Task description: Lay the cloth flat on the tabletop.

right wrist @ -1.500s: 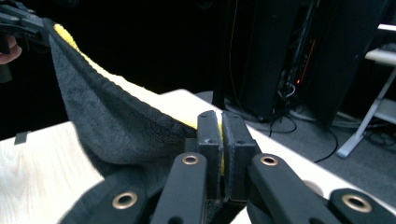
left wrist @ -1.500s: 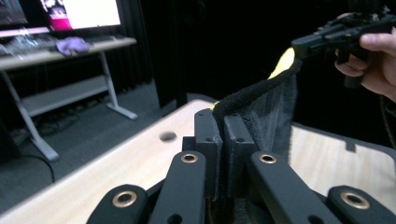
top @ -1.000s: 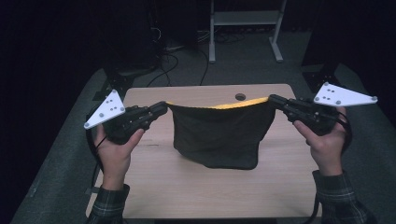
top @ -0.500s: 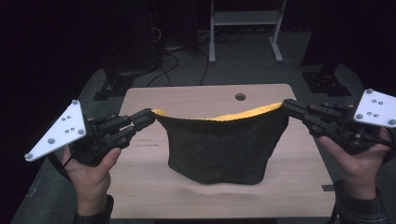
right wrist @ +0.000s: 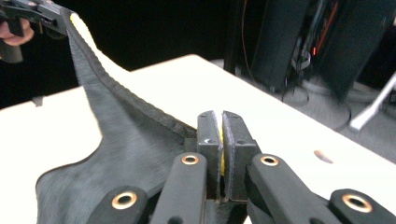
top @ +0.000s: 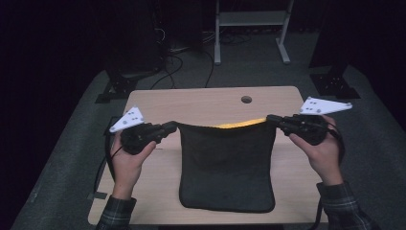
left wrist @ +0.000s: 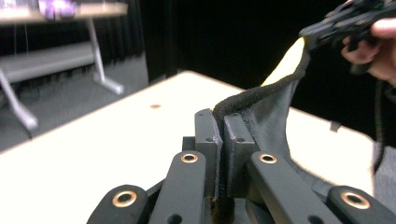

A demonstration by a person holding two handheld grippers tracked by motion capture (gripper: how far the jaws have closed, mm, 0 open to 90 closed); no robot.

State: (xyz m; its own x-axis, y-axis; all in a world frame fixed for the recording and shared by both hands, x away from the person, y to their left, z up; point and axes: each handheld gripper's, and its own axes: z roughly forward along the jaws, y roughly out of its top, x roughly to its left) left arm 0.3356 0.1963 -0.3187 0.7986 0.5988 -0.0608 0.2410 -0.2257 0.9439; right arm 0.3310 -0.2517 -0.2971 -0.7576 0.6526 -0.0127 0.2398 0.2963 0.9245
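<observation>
The left gripper (top: 171, 127) and right gripper (top: 272, 119), jaws clamped on the dark cloth's (top: 227, 167) top corners, have lowered it; its bottom now lies along the table's (top: 201, 101) near edge

Dim room, glaring tabletop, backgrounds perhaps motion-blurred.

No readable text, labels, brands or numbers in any view. Grey plates on the grippers carry only small dots, no characters. Red lights on the dark equipment seen in the right gripper view are too blurred to read. Dark cloth and surface bear no print.
</observation>
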